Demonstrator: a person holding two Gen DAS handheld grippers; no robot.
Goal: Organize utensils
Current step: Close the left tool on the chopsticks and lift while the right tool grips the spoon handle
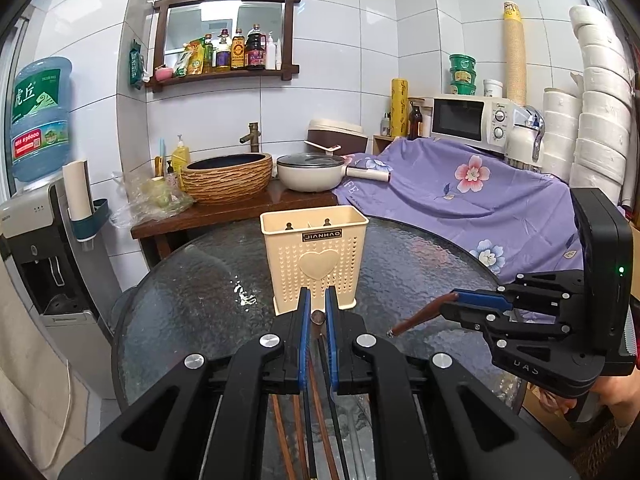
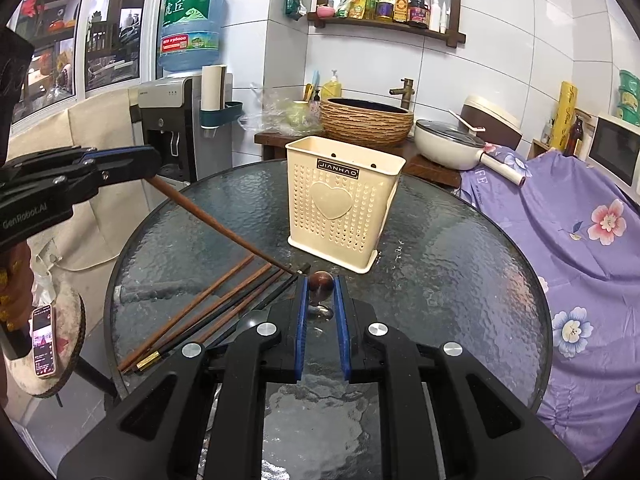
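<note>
A cream perforated utensil holder (image 1: 316, 256) (image 2: 344, 204) stands upright on the round glass table (image 1: 192, 300) (image 2: 440, 264). In the left wrist view my left gripper (image 1: 316, 304) is shut on a brown chopstick (image 1: 318, 317), just in front of the holder. From the right wrist view that chopstick (image 2: 224, 228) slants from the left gripper (image 2: 154, 168) down to the table. My right gripper (image 2: 321, 284) (image 1: 450, 304) is shut on a brown-handled utensil (image 2: 320, 282) (image 1: 420, 316), right of the holder. Several loose chopsticks (image 2: 200, 312) (image 1: 316, 420) lie on the glass.
Behind the table are a wooden counter with a woven basin (image 1: 228, 178) and a white lidded pan (image 1: 310, 172). A purple flowered cloth (image 1: 460, 200) covers the right side. A water dispenser (image 2: 176, 128) stands left; a phone (image 2: 43, 340) lies on a stool.
</note>
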